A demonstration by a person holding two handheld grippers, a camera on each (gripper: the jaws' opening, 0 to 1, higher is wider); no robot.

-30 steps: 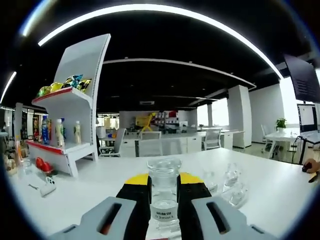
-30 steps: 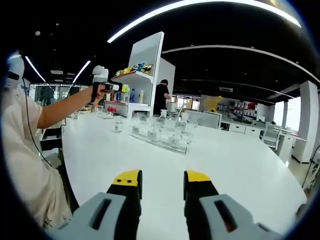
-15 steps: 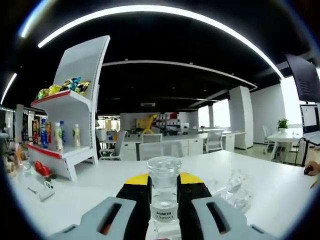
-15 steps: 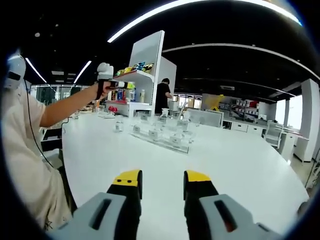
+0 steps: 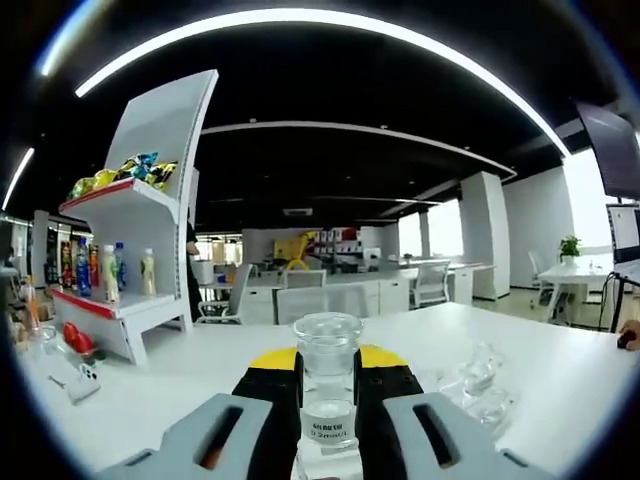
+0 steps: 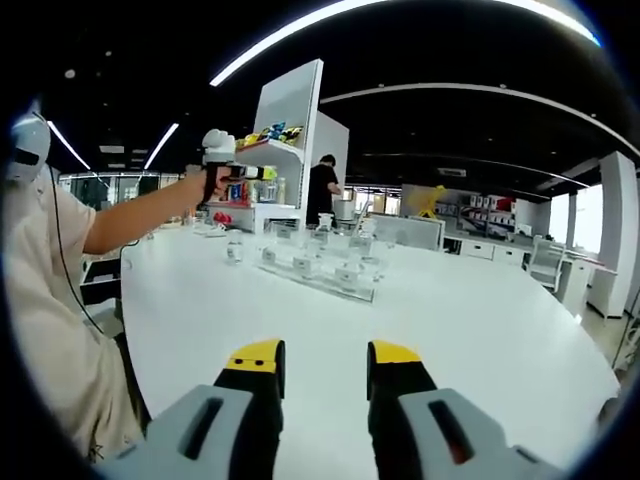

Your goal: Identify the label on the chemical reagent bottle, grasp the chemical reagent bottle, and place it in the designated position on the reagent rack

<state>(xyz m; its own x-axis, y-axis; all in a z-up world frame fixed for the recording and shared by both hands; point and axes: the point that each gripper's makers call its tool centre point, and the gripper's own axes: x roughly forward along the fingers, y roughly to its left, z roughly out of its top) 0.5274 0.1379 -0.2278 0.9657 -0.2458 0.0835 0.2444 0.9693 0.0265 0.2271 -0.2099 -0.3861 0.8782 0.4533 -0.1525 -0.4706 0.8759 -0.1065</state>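
Observation:
A clear glass reagent bottle (image 5: pixel 327 375) with a small white label stands upright between the yellow-tipped jaws of my left gripper (image 5: pixel 327 368), which is shut on it above the white table (image 5: pixel 180 390). In the right gripper view a raised hand holds that left gripper (image 6: pixel 226 163) high at the left. Below and to its right, the clear reagent rack (image 6: pixel 318 268) sits on the table with several small bottles in it. One lone bottle (image 6: pixel 235 248) stands to the left of the rack. My right gripper (image 6: pixel 322 368) is open over bare table, nothing between its fingers.
A white display shelf (image 5: pixel 135 210) with snacks and drink bottles stands at the table's far left. Clear glassware (image 5: pixel 478 378) lies to the right of the held bottle. A person's arm and torso (image 6: pixel 60 300) fill the left, and another person (image 6: pixel 322 190) stands beside the shelf (image 6: pixel 290 120).
The hand holding my left gripper and the bottle has moved a little to the right, toward the rack. My right gripper has stayed open and still.

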